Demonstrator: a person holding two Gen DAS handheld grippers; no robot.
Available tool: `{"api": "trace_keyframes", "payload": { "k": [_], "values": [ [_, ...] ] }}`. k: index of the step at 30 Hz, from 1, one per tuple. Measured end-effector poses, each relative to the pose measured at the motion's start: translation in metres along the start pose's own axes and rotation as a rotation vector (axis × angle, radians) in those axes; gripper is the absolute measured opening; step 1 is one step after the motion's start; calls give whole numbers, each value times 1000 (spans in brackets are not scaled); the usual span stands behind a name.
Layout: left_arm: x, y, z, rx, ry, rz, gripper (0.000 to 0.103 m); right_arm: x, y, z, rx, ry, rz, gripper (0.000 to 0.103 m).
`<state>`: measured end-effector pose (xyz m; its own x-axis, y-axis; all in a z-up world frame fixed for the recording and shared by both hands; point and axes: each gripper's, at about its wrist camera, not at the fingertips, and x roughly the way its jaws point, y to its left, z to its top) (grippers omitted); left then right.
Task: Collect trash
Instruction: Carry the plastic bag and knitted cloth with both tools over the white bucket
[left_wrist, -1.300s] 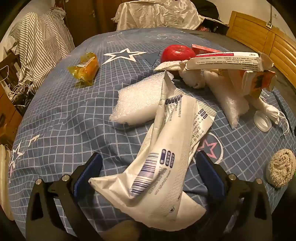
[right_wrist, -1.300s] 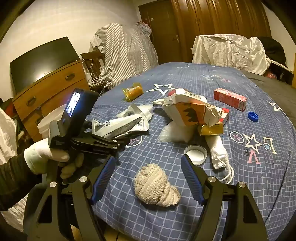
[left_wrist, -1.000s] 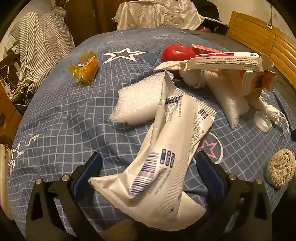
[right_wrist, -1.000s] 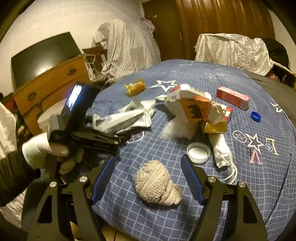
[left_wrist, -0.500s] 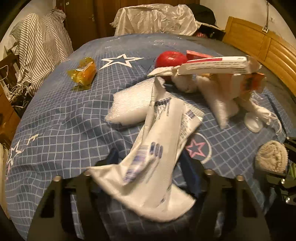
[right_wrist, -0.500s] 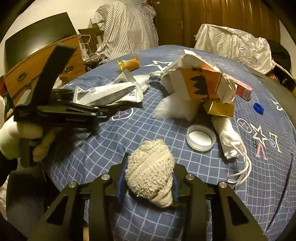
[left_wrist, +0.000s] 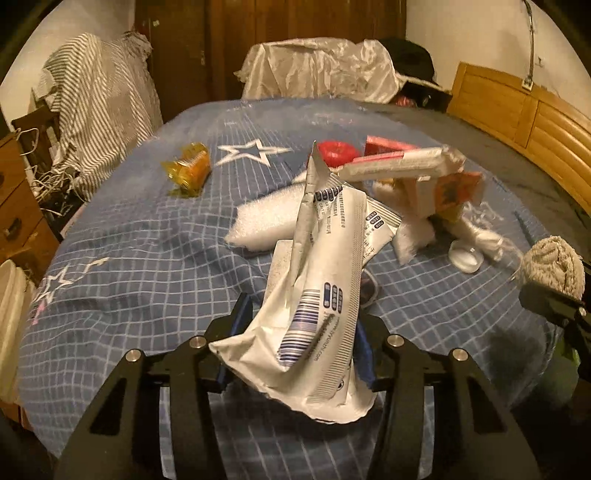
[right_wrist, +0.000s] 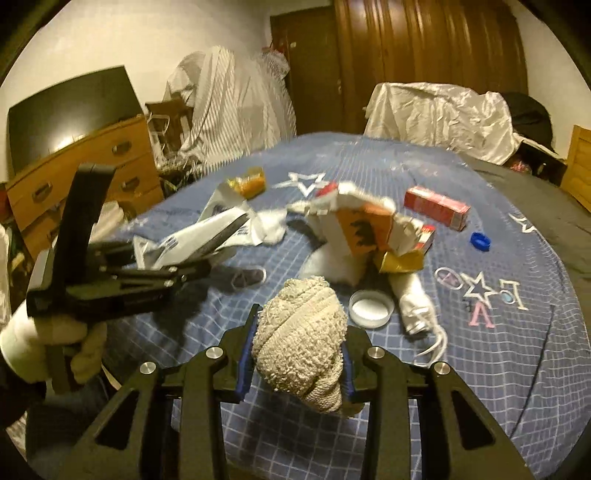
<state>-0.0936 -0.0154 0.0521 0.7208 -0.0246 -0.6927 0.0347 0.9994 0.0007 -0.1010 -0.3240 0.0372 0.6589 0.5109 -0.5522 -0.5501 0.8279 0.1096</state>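
My left gripper (left_wrist: 299, 339) is shut on a crumpled white plastic mailer bag (left_wrist: 325, 277) and holds it lifted above the blue checked bedspread (left_wrist: 147, 258). My right gripper (right_wrist: 297, 354) is shut on a beige rolled cloth wad (right_wrist: 301, 332), also raised off the bed. The left gripper with its bag shows in the right wrist view (right_wrist: 192, 266). The wad shows at the right edge of the left wrist view (left_wrist: 554, 266).
On the bed lie torn cartons (right_wrist: 365, 229), a bubble-wrap piece (left_wrist: 266, 218), a red ball (left_wrist: 338, 151), a yellow wrapper (left_wrist: 188, 166), a red box (right_wrist: 436, 206), a white lid (right_wrist: 371, 308), a blue cap (right_wrist: 480, 242). A dresser (right_wrist: 85, 173) stands left.
Both grippers closed, the left on the white bag and the right on the cloth wad, and both lifted their loads off the bedspread.
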Motion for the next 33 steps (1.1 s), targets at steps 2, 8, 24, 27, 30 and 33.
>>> {"api": "trace_keyframes", "payload": {
  "k": [2,8,24,27,30,33],
  "values": [
    [-12,0,3,-14,-22,4,48,-8,0,2,8,-22,-12,37],
    [-39,0,15,-62,-95,15,48,-33,-8,8,57,-93,-67,37],
    [-104,-31,31,-120,-292,21,48,-102,-9,47,96,-303,-176,37],
    [-110,-33,33,-127,-315,32,48,-102,-6,56,96,-314,-175,37],
    [-116,-31,38,-128,-335,38,48,-105,-2,63,86,-321,-166,37],
    [-121,-26,41,-138,-347,48,48,-103,7,73,71,-328,-151,37]
  ]
}}
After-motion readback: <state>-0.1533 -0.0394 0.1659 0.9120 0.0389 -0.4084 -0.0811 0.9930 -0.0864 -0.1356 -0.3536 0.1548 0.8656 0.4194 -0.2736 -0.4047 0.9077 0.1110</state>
